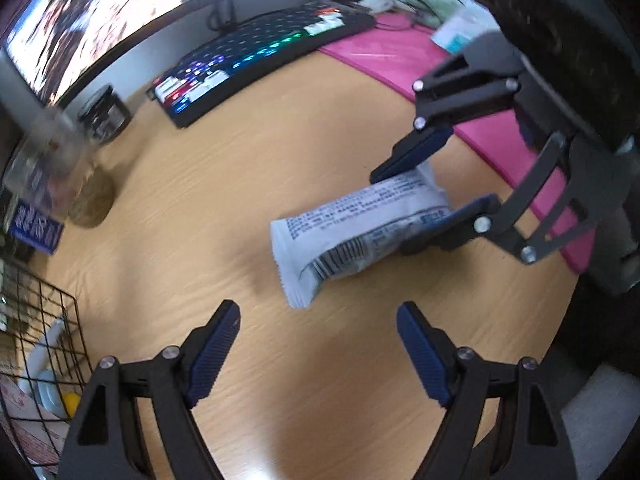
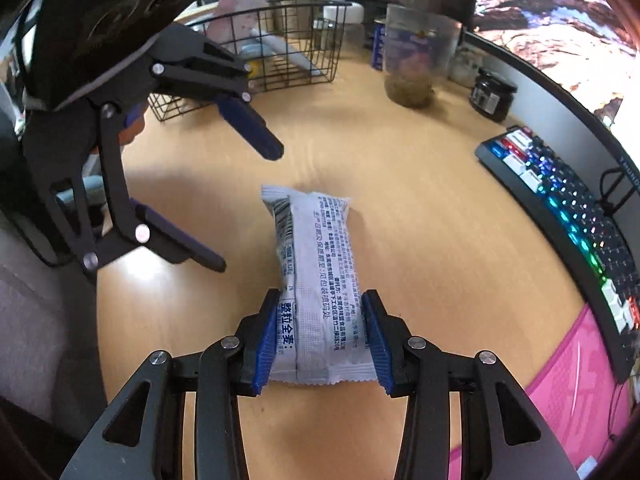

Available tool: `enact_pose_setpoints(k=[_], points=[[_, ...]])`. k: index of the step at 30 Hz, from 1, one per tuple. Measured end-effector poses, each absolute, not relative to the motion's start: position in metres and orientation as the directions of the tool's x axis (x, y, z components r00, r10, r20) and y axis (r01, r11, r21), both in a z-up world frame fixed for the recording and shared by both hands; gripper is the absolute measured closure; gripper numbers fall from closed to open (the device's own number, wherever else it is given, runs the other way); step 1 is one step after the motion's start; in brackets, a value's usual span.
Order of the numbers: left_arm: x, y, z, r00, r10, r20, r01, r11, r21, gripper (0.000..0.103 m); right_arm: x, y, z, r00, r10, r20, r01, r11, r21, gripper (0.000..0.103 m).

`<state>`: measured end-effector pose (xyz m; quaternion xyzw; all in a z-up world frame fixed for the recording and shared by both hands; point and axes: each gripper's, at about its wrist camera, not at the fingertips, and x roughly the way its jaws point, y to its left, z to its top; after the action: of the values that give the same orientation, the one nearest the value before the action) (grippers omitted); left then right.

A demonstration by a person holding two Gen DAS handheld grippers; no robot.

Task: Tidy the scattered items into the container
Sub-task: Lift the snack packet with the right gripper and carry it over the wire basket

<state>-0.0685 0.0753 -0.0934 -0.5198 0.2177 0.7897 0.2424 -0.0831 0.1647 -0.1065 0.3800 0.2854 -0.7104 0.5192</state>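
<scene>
A white snack packet with blue print lies over the wooden desk; it also shows in the left wrist view. My right gripper is shut on the packet's near end, one blue pad on each side. My left gripper is open and empty, just short of the packet's free end; it also shows in the right wrist view. The black wire basket stands at the far side of the desk with several items inside, and its corner shows in the left wrist view.
A backlit keyboard and a curved monitor line one side. A pink mat lies by the keyboard. A clear jar and a dark jar stand near the basket.
</scene>
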Motion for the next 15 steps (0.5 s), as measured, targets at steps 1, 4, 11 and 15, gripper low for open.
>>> enact_pose_setpoints(k=[1, 4, 11, 15], points=[[-0.07, 0.075, -0.094, -0.339, 0.154, -0.928, -0.616, -0.782, 0.095, 0.02, -0.082, 0.167, -0.105, -0.168, -0.522, -0.836, 0.955, -0.297, -0.006, 0.06], [-0.078, 0.074, -0.097, -0.324, 0.166, -0.932, -0.64, -0.763, 0.086, 0.02, -0.083, 0.175, -0.099, -0.179, -0.535, -0.825, 0.951, -0.311, -0.005, 0.057], [-0.102, 0.084, -0.106, -0.301, 0.183, -0.936, -0.681, -0.729, 0.076, 0.02, -0.088, 0.185, -0.102, -0.173, -0.533, -0.828, 0.948, -0.318, 0.007, 0.056], [-0.108, 0.089, -0.107, -0.256, 0.23, -0.939, -0.697, -0.717, 0.014, 0.021, -0.094, 0.184, -0.108, -0.159, -0.536, -0.829, 0.947, -0.321, 0.026, 0.055]])
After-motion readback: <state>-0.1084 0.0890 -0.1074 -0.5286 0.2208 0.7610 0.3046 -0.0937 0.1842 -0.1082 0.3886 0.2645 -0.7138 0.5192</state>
